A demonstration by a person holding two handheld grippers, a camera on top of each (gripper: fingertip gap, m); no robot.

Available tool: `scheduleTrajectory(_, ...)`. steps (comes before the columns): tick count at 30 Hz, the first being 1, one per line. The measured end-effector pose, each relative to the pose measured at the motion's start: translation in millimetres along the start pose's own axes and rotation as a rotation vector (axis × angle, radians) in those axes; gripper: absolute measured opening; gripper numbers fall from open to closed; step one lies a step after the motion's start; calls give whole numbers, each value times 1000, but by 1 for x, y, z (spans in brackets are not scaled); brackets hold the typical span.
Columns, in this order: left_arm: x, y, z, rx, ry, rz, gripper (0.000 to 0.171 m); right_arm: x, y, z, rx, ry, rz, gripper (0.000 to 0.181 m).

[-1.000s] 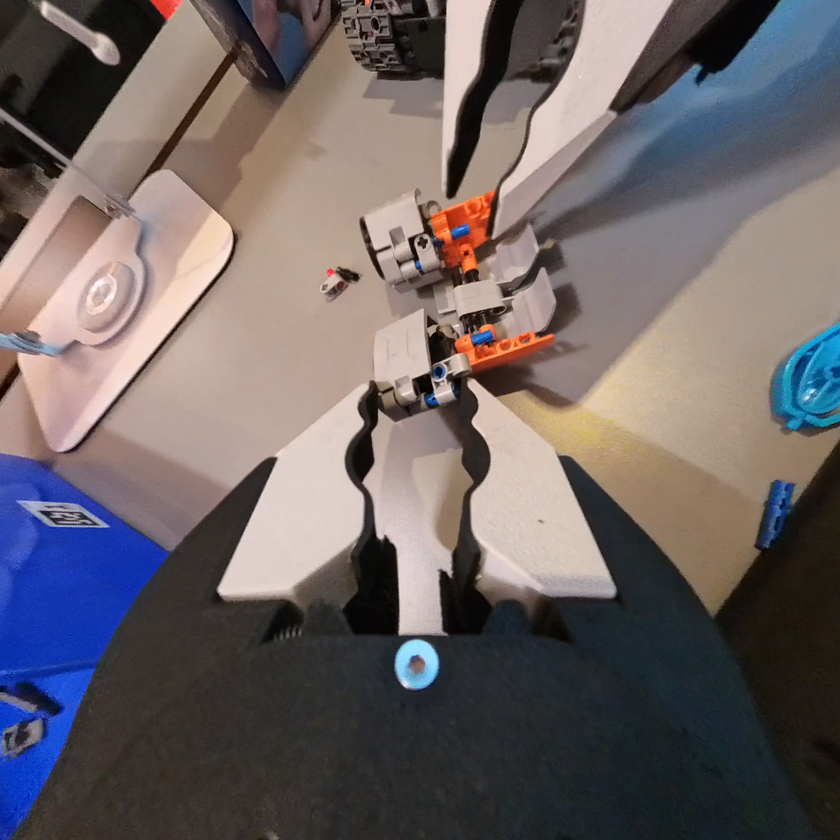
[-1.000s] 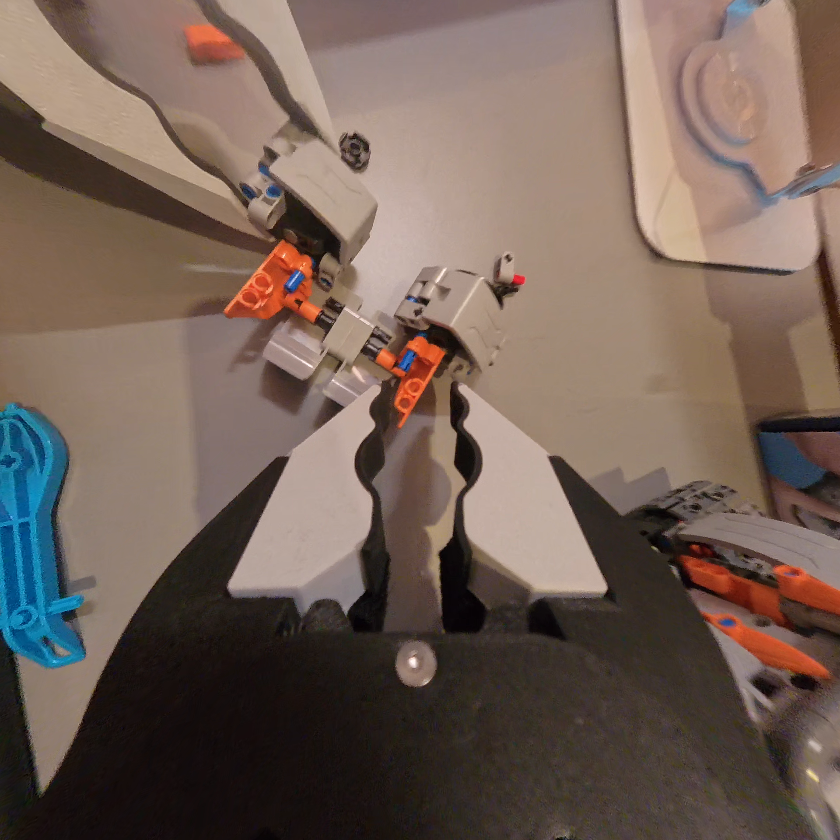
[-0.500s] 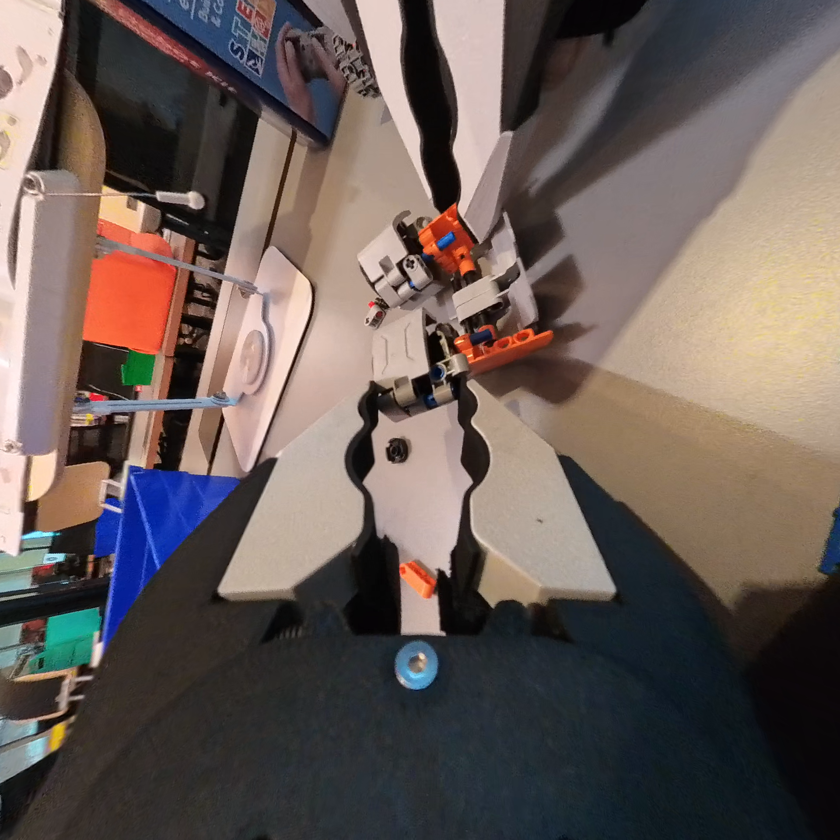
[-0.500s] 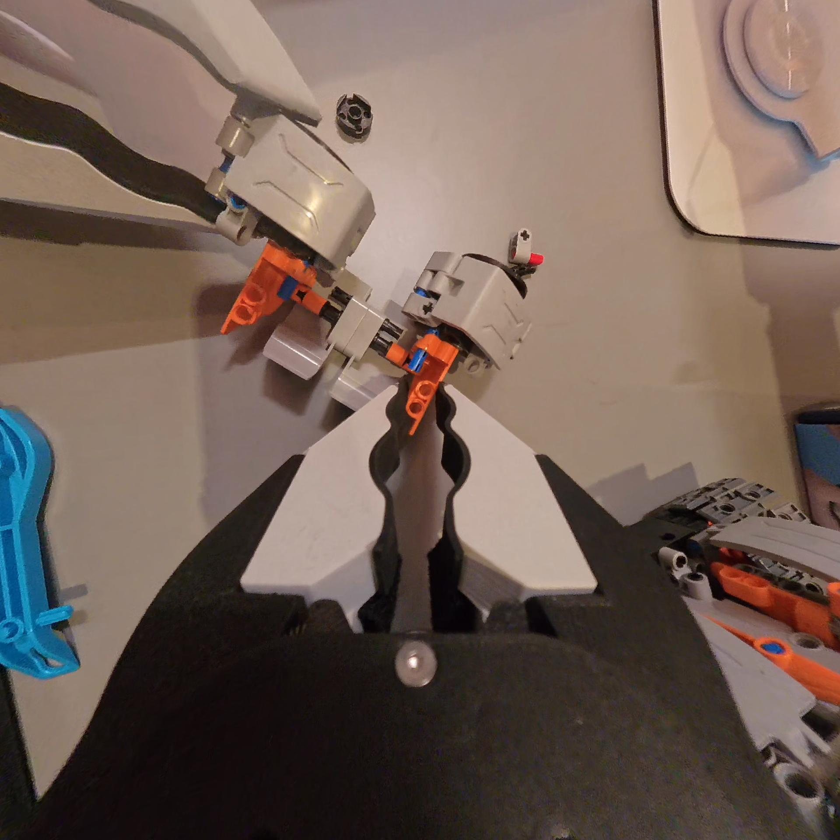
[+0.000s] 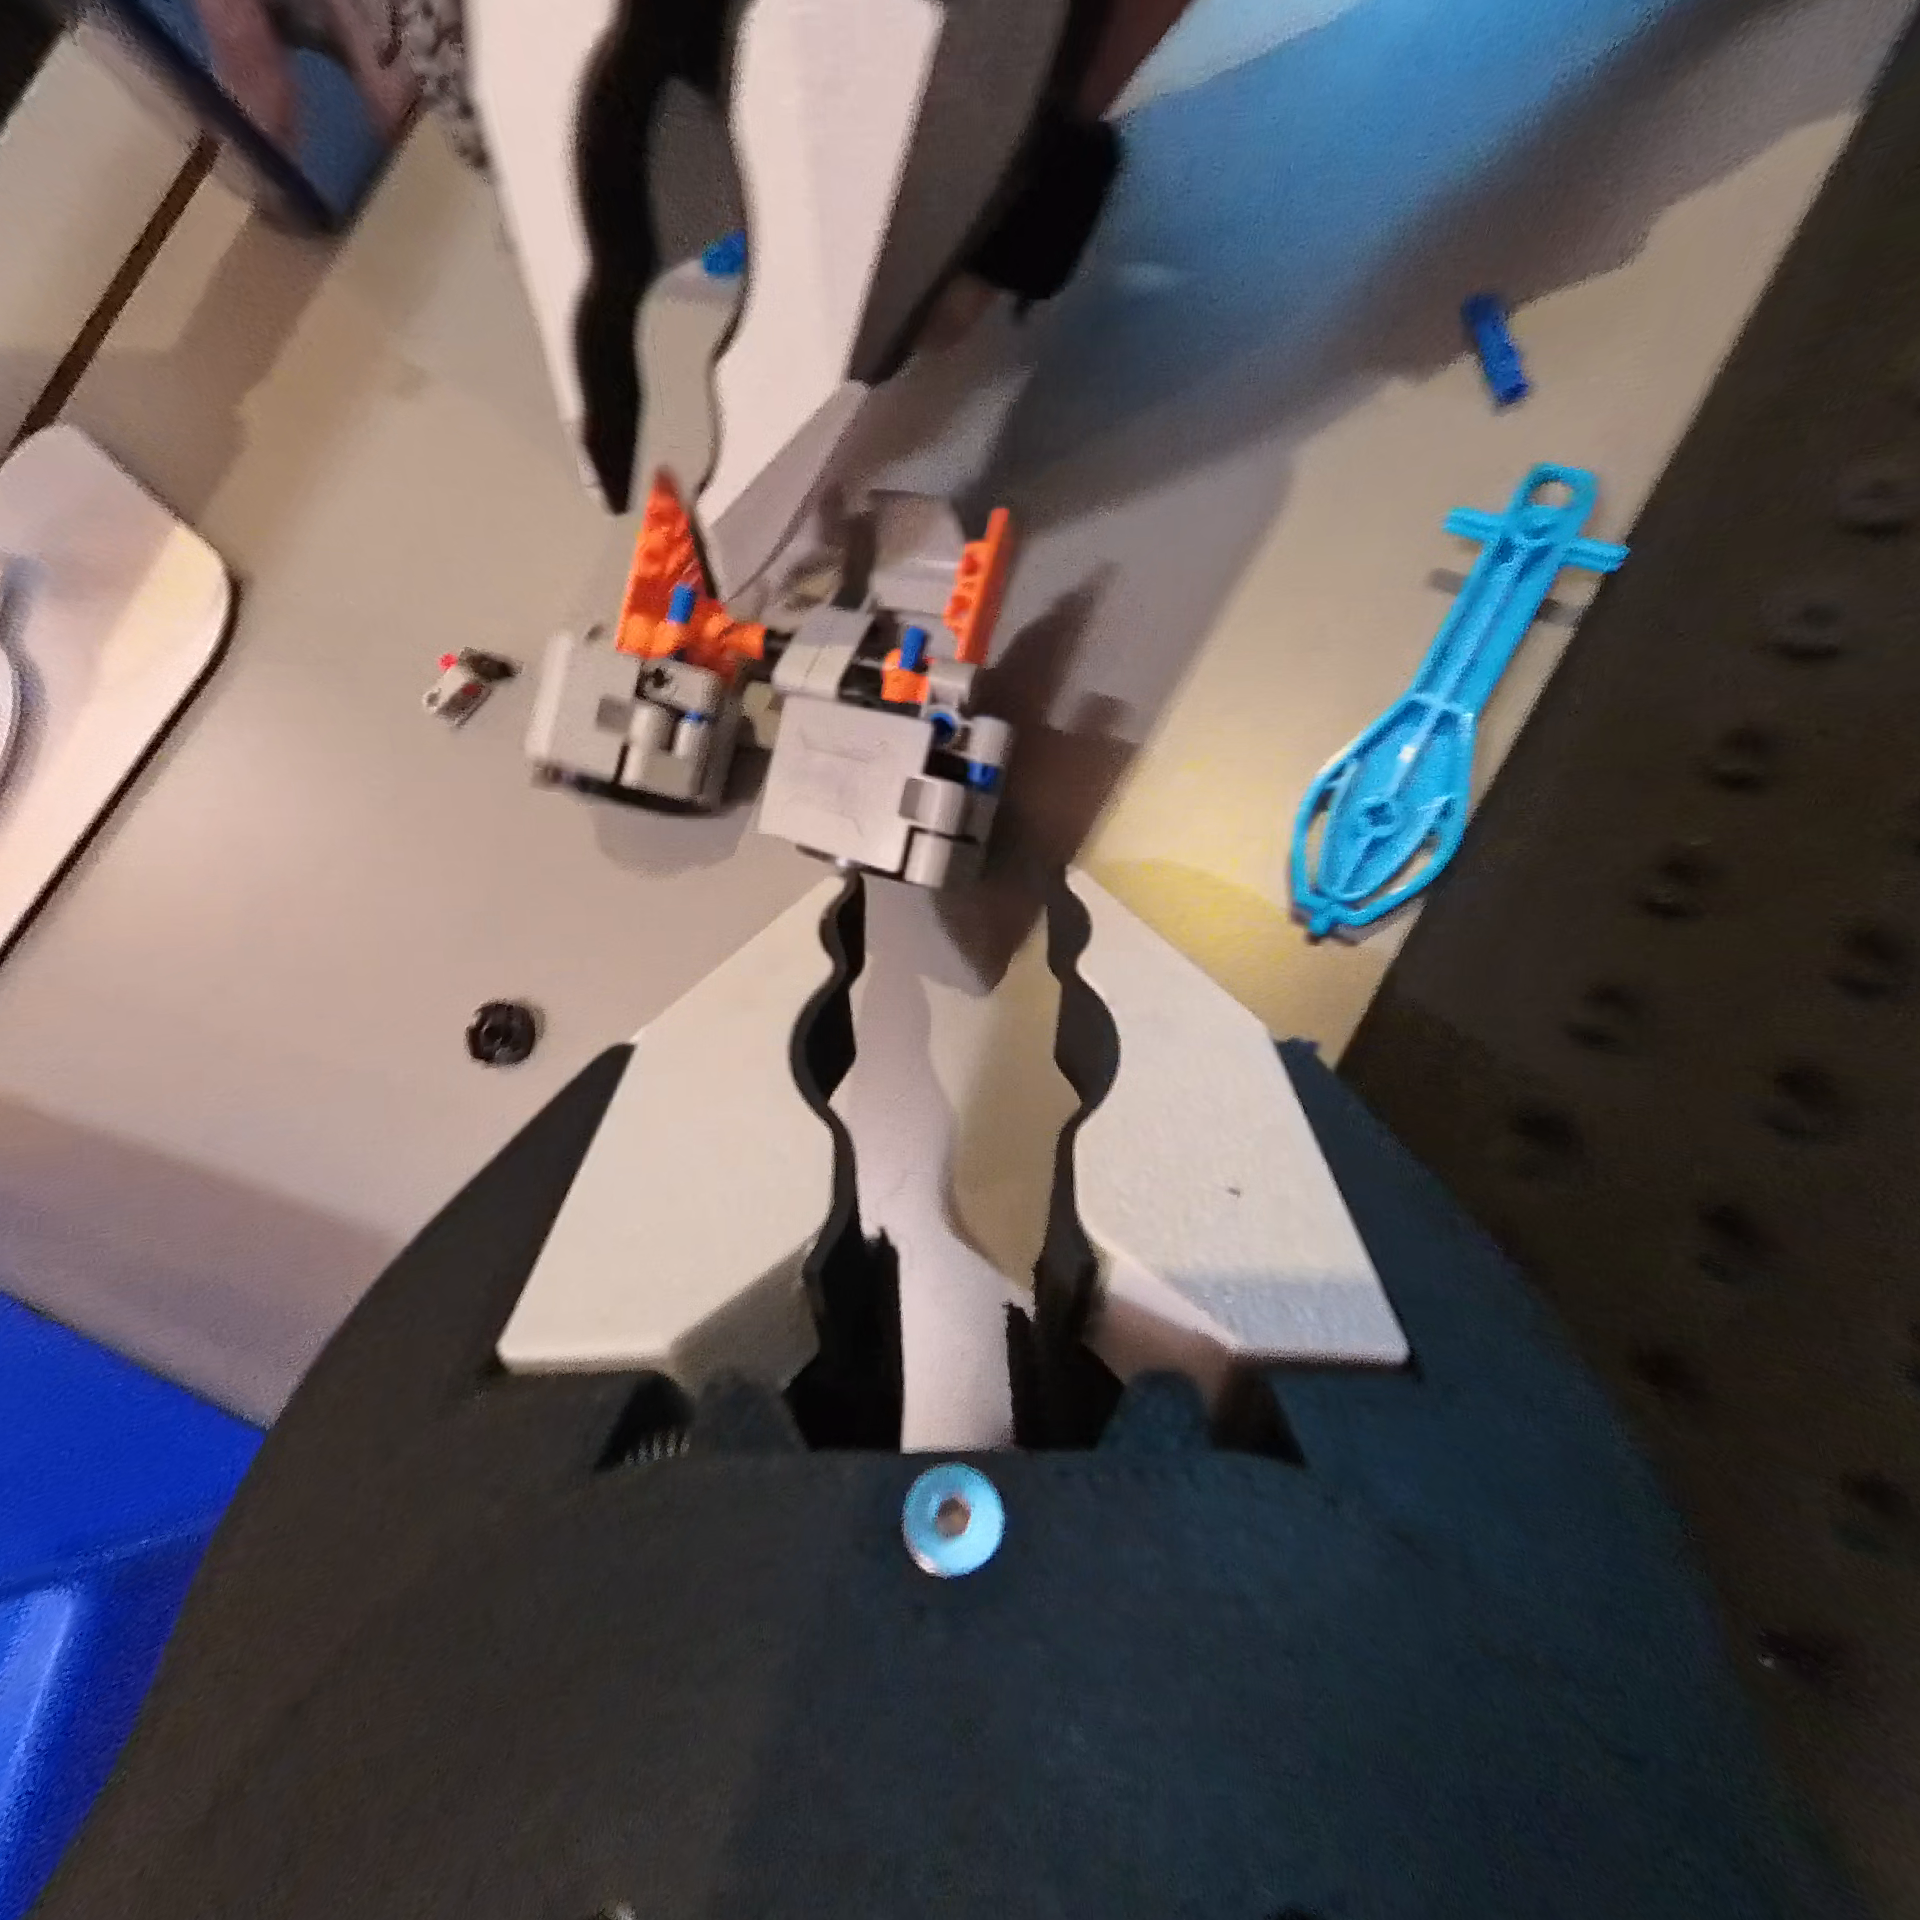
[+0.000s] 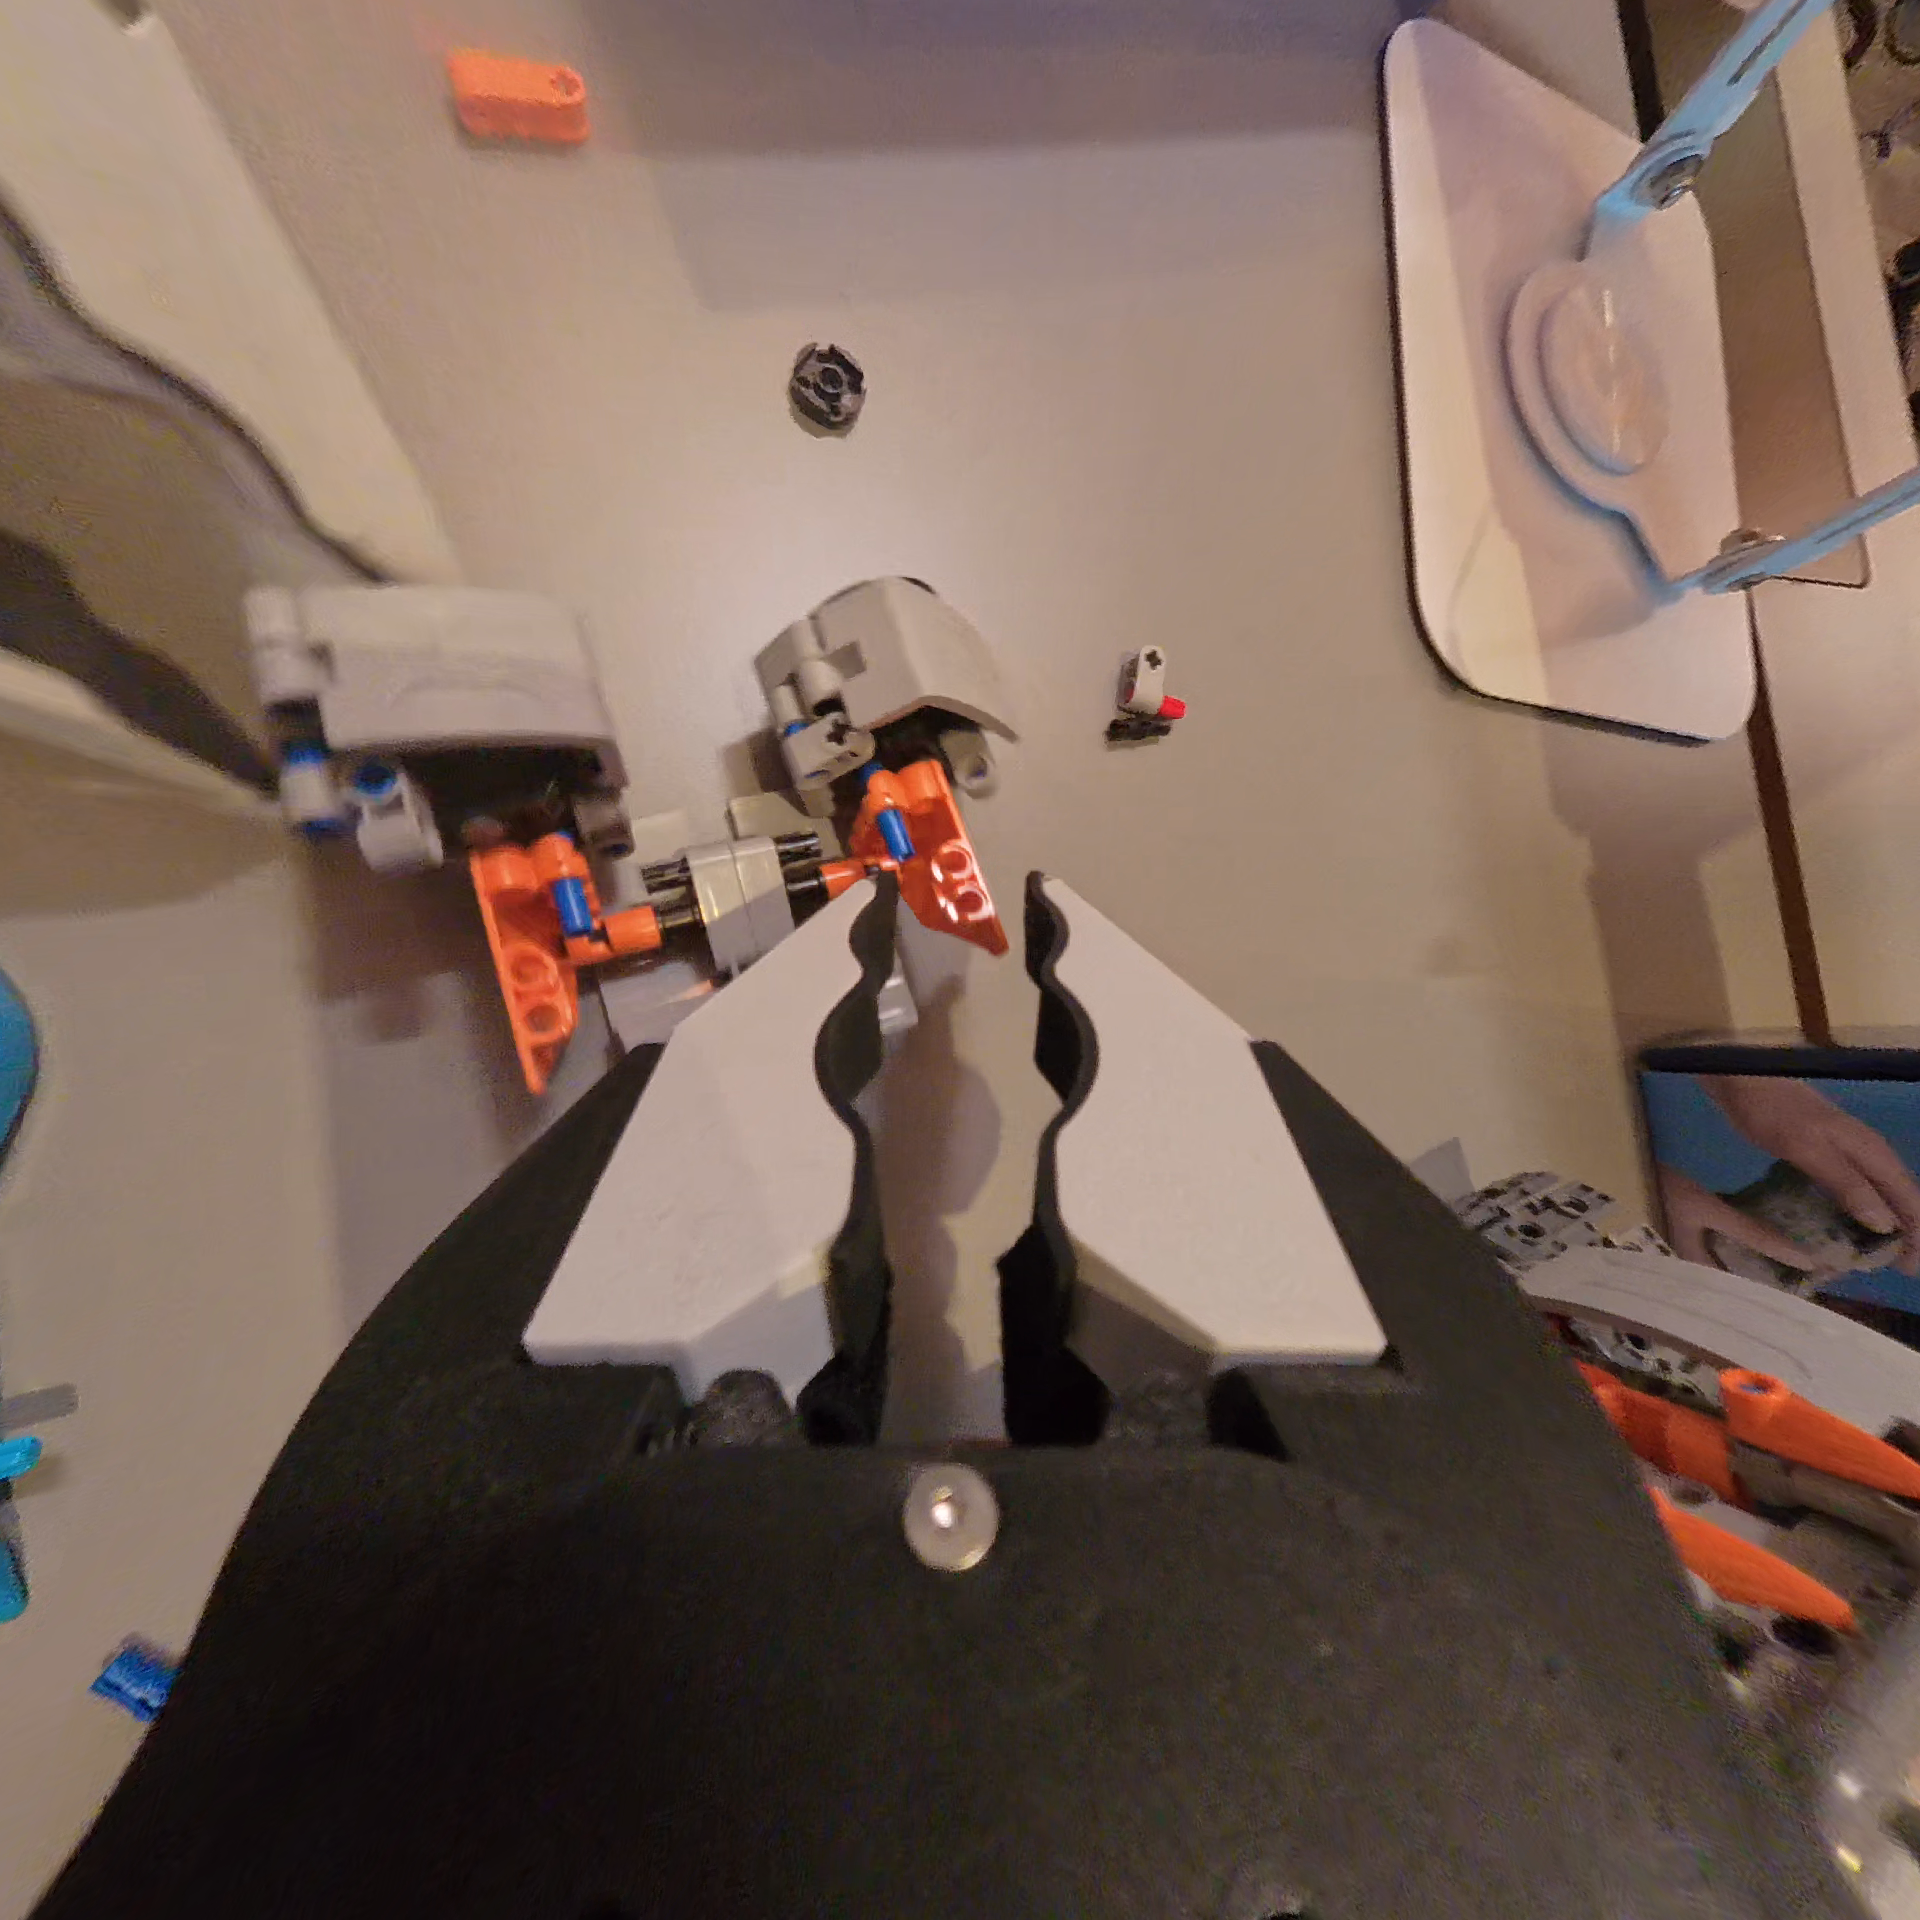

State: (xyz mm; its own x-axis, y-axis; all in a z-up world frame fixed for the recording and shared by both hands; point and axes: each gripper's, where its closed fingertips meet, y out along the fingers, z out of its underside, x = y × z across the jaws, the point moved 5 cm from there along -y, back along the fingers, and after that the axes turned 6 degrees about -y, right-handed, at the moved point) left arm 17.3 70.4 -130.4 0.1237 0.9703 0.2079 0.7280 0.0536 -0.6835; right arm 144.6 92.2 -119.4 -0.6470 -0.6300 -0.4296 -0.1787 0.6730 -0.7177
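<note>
A small brick assembly [image 5: 831, 727] of grey blocks, orange angled beams and blue pins lies between the two grippers on the grey tabletop. My left gripper [image 5: 954, 883] grips the pin end of one grey block [image 5: 852, 790]; the right wrist view shows that block [image 6: 447, 675] between its fingers. My right gripper [image 6: 956, 888] is open, with the tip of an orange beam [image 6: 951, 883] loose between its jaws, next to the other grey block [image 6: 894, 655]. It also shows at the top of the left wrist view [image 5: 670, 488].
Loose parts lie around: a black round piece [image 6: 826, 384], a small grey and red piece [image 6: 1143, 691], an orange beam [image 6: 517, 96], a blue pin [image 5: 1496, 348], a light blue tool [image 5: 1423, 727]. A white stand base [image 6: 1558, 416] and a partly built model [image 6: 1714, 1403] stand nearby. Between my left fingertips and the black round piece [image 6: 826, 384] there is roughly 10 centimetres. Look for it in the left wrist view [image 5: 497, 1022] too.
The right gripper's jaws have widened around the orange beam. The left gripper rolled back level with the assembly still at its tips, and the assembly turned.
</note>
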Motion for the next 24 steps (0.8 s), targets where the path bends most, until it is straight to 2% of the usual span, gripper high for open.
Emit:
scheduleTrajectory(4,-29,-5,-12,-86,140,173,37,-7,-20,-8,-29,19,19,34)
scheduleTrajectory(7,-37,-20,-15,-175,180,303,39,0,-32,-12,-38,40,-105,36)
scheduleTrajectory(9,-10,-25,-10,-154,174,187,40,7,-39,-14,-53,42,-189,38)
scheduleTrajectory(11,26,-25,-3,-88,144,73,53,19,-44,-16,-31,40,-282,47)
scheduleTrajectory(13,50,-20,0,-52,112,25,60,36,-45,-20,-12,31,-359,55)
scheduleTrajectory(16,63,-6,2,15,81,27,58,58,-36,-24,39,-23,-355,65)
scheduleTrajectory(17,65,0,3,52,63,33,56,62,-32,-23,64,-44,-330,64)
scheduleTrajectory(18,64,7,4,74,50,55,52,63,-28,-21,90,-65,-301,52)
scheduleTrajectory(20,58,15,4,86,21,110,45,63,-24,-17,105,-74,-275,49)
scheduleTrajectory(24,30,14,3,56,72,258,30,57,-27,-11,54,-95,-342,48)
